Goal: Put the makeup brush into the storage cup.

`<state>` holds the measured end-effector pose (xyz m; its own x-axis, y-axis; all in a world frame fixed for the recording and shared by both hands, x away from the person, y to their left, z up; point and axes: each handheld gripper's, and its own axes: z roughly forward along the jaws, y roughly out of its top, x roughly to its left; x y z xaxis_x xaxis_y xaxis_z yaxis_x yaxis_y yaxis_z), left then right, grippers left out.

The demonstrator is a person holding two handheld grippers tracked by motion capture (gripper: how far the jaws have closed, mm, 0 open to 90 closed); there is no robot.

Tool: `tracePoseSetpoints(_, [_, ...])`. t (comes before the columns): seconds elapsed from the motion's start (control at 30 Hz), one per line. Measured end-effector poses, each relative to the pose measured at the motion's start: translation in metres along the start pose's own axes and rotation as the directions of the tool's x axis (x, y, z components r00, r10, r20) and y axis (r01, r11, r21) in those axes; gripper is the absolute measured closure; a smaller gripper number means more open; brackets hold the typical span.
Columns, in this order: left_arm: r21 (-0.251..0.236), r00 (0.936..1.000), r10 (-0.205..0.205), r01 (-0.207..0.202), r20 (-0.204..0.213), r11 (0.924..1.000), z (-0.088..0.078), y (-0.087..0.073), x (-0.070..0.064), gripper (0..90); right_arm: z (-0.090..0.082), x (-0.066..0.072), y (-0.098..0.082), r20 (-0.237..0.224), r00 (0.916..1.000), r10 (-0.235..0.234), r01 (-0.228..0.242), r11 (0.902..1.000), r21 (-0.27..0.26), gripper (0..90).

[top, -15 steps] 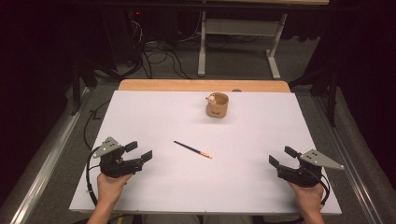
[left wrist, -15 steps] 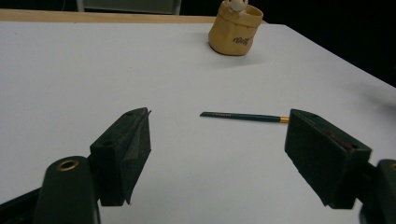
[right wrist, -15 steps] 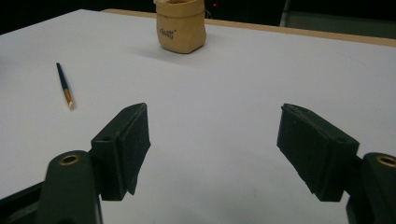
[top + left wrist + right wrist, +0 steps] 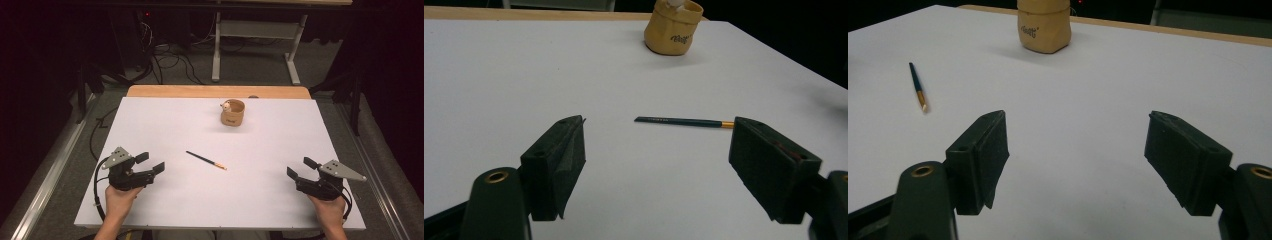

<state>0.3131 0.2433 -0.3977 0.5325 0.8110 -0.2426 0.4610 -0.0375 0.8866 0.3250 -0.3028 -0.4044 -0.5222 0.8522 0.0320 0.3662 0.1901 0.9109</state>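
Black fingers (image 4: 559,165), grey three-cornered plates (image 4: 118,157)

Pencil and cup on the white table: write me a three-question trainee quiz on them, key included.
1. True or false: the left tool is shut on the pencil.
2. Which lies nearer the far edge of the table? A) the pencil B) the cup
3. Fill in: the jaws of the right tool stand ____.

Key:
1. False. In the left gripper view the pencil lies on the table beyond the jaws, untouched.
2. B. The tan cup stands upright near the far edge; the pencil lies about midway.
3. Open, with nothing between them.
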Motion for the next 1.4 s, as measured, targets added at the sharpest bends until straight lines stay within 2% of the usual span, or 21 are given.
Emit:
tracePoseSetpoints(0.3, [-0.002, 1.0, -0.005, 0.005, -0.003, 1.0, 0.0, 0.0, 0.001, 23.0, 0.0, 0.001, 0.0, -0.01, 0.9999, -0.008, 0.008, 1.0, -0.002, 27.2])
tracePoseSetpoints(0.43, [0.001, 1.0, -0.003, 0.003, 0.005, 1.0, 0.001, 0.0, -0.001, 22.9, 0.0, 0.0, 0.0, -0.015, 0.9997, 0.019, -0.019, 0.9998, -0.011, 27.2])
tracePoseSetpoints(0.63, [0.01, 0.9999, 0.003, -0.003, 0.013, 0.9999, 0.002, 0.001, -0.004, 22.7, 0.0, 0.001, 0.0, -0.015, 0.9998, 0.012, -0.012, 0.9999, -0.009, 27.2])
tracePoseSetpoints(0.77, [0.024, 0.9995, 0.029, -0.029, 0.017, 0.9993, 0.004, 0.001, -0.008, 22.6, 0.0, -0.001, 0.0, -0.013, 0.9998, 0.018, -0.018, 0.9998, -0.008, 27.2])
tracePoseSetpoints(0.9, [0.029, 0.9992, 0.033, -0.034, 0.024, 0.999, 0.006, 0.001, -0.009, 22.6, 0.001, 0.0, 0.0, -0.017, 0.9996, 0.022, -0.022, 0.9997, -0.007, 27.2])
tracePoseSetpoints(1.13, [0.023, 0.9992, 0.028, -0.029, 0.027, 0.9993, 0.007, 0.005, -0.01, 22.6, 0.002, -0.002, -0.001, -0.018, 0.9992, 0.036, -0.036, 0.9994, -0.002, 27.2])
tracePoseSetpoints(1.27, [0.036, 0.9989, 0.017, -0.018, 0.043, 0.9992, 0.009, 0.008, -0.01, 22.3, 0.002, -0.001, -0.001, -0.02, 0.9992, 0.034, -0.034, 0.9994, 0.0, 27.2])
tracePoseSetpoints(1.4, [0.03, 0.9986, 0.024, -0.025, 0.047, 0.9992, 0.01, 0.013, -0.011, 22.3, 0.003, -0.001, -0.002, -0.019, 0.9991, 0.039, -0.039, 0.9992, 0.006, 27.2])
